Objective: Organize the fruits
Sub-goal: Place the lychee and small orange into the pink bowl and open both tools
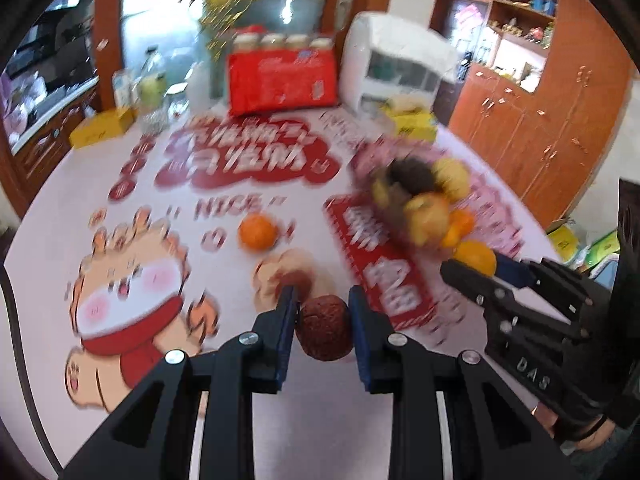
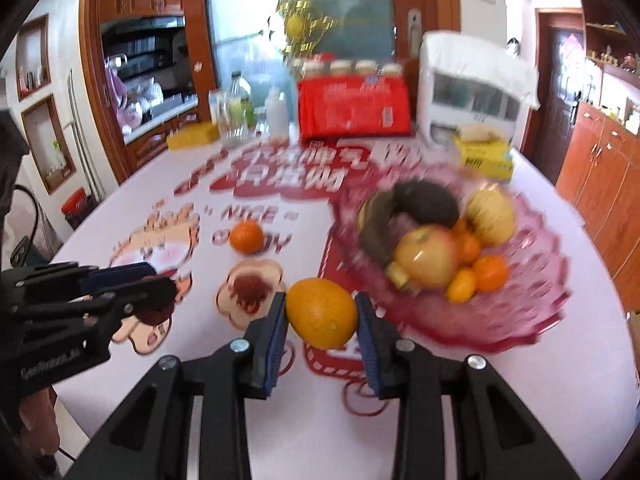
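Left gripper (image 1: 323,312) clamped on a dark red fruit (image 1: 323,330), right gripper (image 2: 320,322) clamped on an orange (image 2: 322,313), both off the table (image 2: 400,432). Only my right view shows the pink bowl (image 2: 520,312) clearly: apple (image 2: 426,258), small oranges, dark fruit inside. Left view blurs it, right gripper partly blocks it. Loose tangerine (image 1: 257,232) sits mid-table, red pack (image 2: 354,108) behind

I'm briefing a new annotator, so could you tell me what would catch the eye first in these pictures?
Each gripper holds a fruit: the left gripper a dark red bumpy fruit, the right gripper an orange. Beyond, on the right, a pink glass bowl holds piled fruit; a lone tangerine sits mid-table.
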Motion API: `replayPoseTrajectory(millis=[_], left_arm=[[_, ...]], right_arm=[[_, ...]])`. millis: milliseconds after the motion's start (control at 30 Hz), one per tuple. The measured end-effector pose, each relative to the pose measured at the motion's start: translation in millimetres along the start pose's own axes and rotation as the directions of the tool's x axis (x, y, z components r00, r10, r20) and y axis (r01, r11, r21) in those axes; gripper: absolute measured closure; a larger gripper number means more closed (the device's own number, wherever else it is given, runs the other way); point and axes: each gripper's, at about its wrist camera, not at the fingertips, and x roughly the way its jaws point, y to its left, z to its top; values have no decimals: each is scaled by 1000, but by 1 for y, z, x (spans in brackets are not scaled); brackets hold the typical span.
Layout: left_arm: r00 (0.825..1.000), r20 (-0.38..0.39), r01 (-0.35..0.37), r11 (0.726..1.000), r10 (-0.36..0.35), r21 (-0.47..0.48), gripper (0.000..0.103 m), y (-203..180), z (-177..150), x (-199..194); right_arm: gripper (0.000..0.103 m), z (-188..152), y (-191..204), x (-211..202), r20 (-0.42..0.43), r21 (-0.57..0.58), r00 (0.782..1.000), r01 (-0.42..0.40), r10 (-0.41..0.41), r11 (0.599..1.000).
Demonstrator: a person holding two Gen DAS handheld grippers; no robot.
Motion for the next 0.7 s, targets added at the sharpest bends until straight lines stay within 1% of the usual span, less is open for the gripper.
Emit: replayPoseTrajectory(millis=[67, 167, 300, 400, 500, 600, 667, 700], left_arm=[[999, 38, 10, 999, -11, 34, 78, -16, 21, -9], [997, 72, 32, 997, -37, 65, 78, -35, 47, -14], [991, 117, 54, 992, -67, 111, 78, -63, 81, -14], [988, 125, 73, 989, -89, 130, 78, -83, 106, 1], [989, 98, 98, 987, -111, 129, 78, -94, 120, 25], [990, 24, 135, 984, -139, 115, 78, -104, 126, 62], [988, -38, 153, 983, -149, 98, 78, -109, 125, 90], [987, -57, 156, 983, -151, 92, 78, -110, 121, 99]], right_arm=[[69, 10, -10, -12, 27, 15, 1000, 2, -3, 1000], [69, 27, -30, -28, 57, 43, 998, 15, -17, 999], [69, 50, -65, -38, 61, 94, 996, 58, -63, 994], [69, 67, -96, -36, 53, 127, 991, 112, -120, 985], [69, 75, -124, -30, 32, 163, 987, 149, -156, 975], [69, 75, -147, -18, 0, 198, 984, 175, -179, 964], [69, 72, -162, -4, -33, 225, 982, 189, -186, 956], [69, 69, -167, 3, -48, 236, 981, 193, -186, 953]])
